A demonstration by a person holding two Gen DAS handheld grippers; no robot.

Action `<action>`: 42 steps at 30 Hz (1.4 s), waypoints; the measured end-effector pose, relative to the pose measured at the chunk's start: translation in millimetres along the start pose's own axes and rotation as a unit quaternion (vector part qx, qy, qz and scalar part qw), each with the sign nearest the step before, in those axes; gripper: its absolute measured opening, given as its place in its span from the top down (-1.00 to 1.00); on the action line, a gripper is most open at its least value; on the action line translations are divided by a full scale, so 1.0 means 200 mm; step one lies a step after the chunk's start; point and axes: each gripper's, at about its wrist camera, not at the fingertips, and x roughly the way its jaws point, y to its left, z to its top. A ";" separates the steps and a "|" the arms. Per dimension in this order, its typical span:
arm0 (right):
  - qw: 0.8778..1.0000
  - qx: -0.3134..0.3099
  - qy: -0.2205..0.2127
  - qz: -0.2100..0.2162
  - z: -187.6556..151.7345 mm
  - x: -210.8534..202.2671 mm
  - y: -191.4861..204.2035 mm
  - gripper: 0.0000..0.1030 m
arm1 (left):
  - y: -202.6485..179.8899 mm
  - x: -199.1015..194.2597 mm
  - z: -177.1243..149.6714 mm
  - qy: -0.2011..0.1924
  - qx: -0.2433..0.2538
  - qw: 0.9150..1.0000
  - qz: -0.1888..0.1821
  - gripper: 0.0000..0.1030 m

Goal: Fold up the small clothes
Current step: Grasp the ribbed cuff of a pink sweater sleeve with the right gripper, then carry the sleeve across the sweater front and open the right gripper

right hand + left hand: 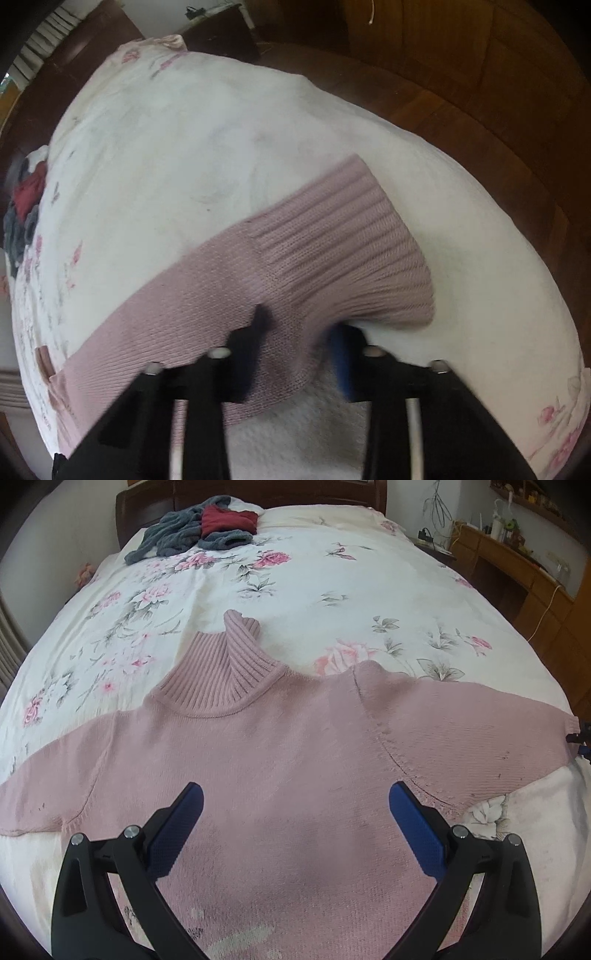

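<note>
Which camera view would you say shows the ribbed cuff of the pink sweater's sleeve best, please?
The right wrist view: the ribbed cuff fills the middle of the frame, ribs distinct, just ahead of the right tool, which grips the sleeve. In the left wrist view that cuff is only a small strip at the right edge; the open left tool hovers over the sweater's body.

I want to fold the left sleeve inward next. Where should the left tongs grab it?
Grip the pink sweater's left sleeve near its outer end, coming from its lower edge. It lies flat and outstretched on the bedspread, so one finger probably slides under.
</note>
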 end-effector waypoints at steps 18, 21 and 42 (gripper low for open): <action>0.972 -0.173 -0.025 0.160 -0.46 -0.42 0.87 0.74 | 0.41 -0.15 -0.12 0.015 -0.051 0.999 0.013 -0.93; 0.962 -0.205 -0.008 0.181 -0.60 -0.41 1.10 0.74 | 0.49 -0.16 -0.14 0.017 -0.060 0.998 0.016 -0.93; 0.888 -0.424 0.087 0.153 -1.52 0.04 1.88 0.44 | 0.76 -0.15 -0.18 0.030 -0.088 0.996 0.008 -0.93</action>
